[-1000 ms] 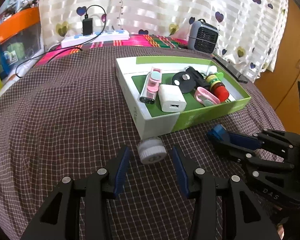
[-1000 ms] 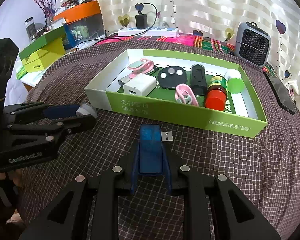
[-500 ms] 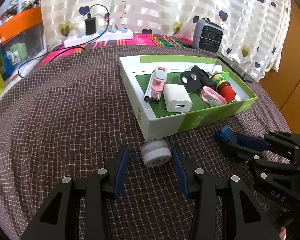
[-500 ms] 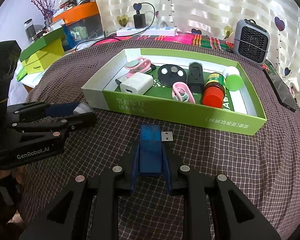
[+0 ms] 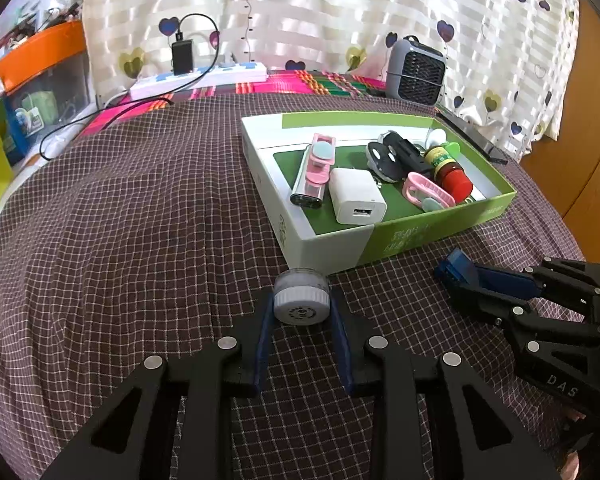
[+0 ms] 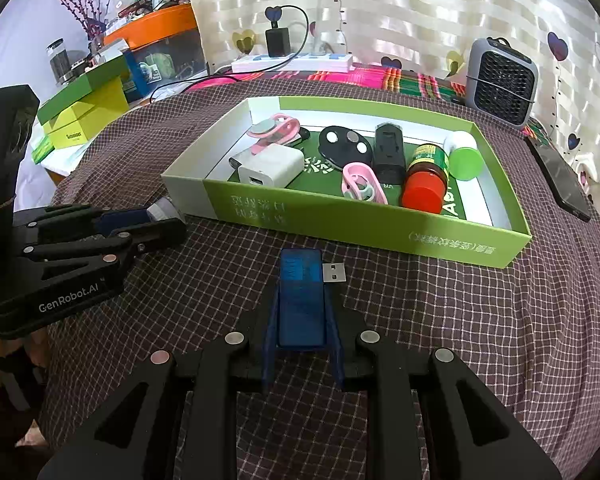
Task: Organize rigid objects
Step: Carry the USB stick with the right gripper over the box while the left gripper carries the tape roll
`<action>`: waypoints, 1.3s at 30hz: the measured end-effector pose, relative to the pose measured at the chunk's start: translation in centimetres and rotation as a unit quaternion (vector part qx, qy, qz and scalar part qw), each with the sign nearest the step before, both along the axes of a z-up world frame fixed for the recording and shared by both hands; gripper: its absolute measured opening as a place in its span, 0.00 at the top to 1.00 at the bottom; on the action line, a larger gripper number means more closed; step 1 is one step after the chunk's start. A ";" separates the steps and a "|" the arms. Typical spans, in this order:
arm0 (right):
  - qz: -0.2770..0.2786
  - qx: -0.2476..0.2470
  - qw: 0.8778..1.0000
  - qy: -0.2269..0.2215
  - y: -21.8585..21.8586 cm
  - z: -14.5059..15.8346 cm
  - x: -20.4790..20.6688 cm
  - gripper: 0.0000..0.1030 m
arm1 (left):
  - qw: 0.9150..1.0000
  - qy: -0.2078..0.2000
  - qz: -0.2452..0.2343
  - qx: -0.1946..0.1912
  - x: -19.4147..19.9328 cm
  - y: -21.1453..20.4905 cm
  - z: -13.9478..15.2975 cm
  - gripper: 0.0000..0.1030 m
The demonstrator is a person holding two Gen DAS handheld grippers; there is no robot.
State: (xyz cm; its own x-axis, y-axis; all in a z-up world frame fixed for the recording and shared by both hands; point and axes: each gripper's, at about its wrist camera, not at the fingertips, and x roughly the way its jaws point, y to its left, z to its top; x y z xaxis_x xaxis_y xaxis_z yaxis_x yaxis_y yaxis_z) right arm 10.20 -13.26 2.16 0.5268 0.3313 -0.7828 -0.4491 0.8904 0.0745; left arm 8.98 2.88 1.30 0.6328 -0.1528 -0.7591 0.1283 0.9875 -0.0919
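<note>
A small round white jar (image 5: 300,312) lies on its side on the checked cloth, just in front of the near corner of the green and white box (image 5: 328,248). My left gripper (image 5: 300,300) is closing on it, and both blue pads touch its sides. In the right wrist view the jar (image 6: 164,210) shows at the left gripper's tip (image 6: 156,224). My right gripper (image 6: 302,292) is shut on a blue translucent USB stick (image 6: 302,276), its metal plug pointing right. The box (image 6: 340,220) holds a white charger, pink clips, a black disc, a red-capped bottle and a green-capped one.
A grey mini fan (image 5: 416,70) and a white power strip (image 5: 204,78) with a plugged-in adapter stand at the back by the curtain. A black phone (image 6: 564,184) lies right of the box. Green and yellow boxes (image 6: 84,108) and an orange-lidded bin sit at the far left.
The left gripper's jaws have come together from wide apart onto the small white jar. The right gripper and its USB stick have kept still.
</note>
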 end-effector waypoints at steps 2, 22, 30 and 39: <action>-0.001 0.001 1.000 0.001 -0.1 0.0 0.0 0.78 | 1.000 -0.001 0.001 -0.001 0.0 0.0 0.0 0.74; -0.001 0.009 1.000 -0.016 -0.4 1.1 -0.8 0.78 | 1.000 -0.026 -0.003 -0.011 -1.7 0.1 2.0 0.74; 0.001 0.011 0.999 -0.036 -0.4 2.7 -1.2 0.78 | 0.999 -0.052 -0.008 -0.011 -2.4 -0.1 4.1 0.74; 0.004 0.010 0.999 -0.052 -0.2 4.1 -1.0 0.78 | 0.998 -0.069 -0.012 -0.009 -2.2 -0.1 5.7 0.74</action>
State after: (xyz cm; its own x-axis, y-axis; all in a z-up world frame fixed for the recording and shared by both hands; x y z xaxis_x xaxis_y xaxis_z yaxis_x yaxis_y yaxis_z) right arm 9.17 -13.42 6.25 0.6029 0.3505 -0.7167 -0.4623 0.8856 0.0441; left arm 6.79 2.74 6.97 0.7270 -0.1819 -0.6621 0.1650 0.9823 -0.0887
